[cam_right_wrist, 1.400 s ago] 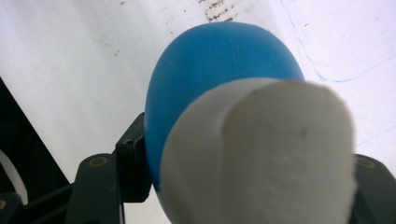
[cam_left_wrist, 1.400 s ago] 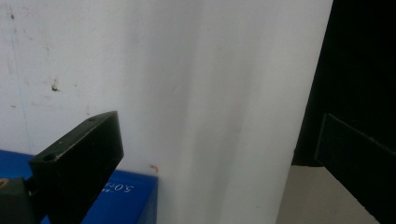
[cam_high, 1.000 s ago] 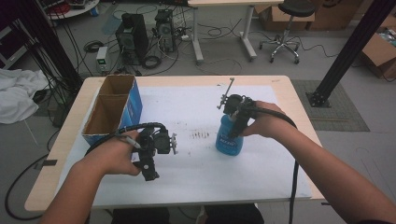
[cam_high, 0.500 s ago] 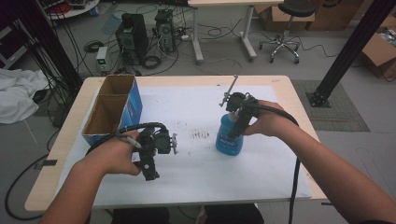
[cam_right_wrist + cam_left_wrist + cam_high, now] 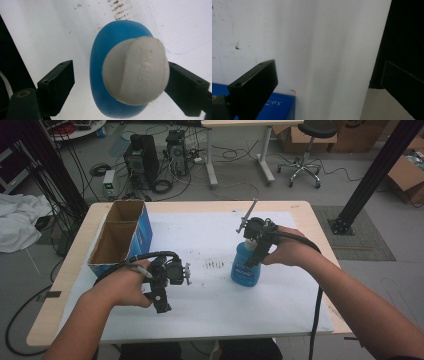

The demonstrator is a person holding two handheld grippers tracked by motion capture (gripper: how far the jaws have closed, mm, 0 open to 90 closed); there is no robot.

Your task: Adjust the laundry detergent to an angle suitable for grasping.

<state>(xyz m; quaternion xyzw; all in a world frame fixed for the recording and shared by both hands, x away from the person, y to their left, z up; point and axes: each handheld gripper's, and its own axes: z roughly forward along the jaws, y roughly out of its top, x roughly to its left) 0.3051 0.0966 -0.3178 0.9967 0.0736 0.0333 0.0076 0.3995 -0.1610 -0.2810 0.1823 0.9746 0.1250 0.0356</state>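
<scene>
Currently the blue bottle (image 5: 246, 265) stands upright on the white-covered surface (image 5: 280, 310), at about 3 o'clock from centre. The right gripper (image 5: 256, 251) hangs over its white cap (image 5: 136, 72), jaws apart on either side, not yet clamped; grasp and lift remain. The left gripper (image 5: 162, 301) idles at 8 o'clock, jaws apart, near the cardboard box (image 5: 120, 237). The bottle's label is unreadable.
</scene>
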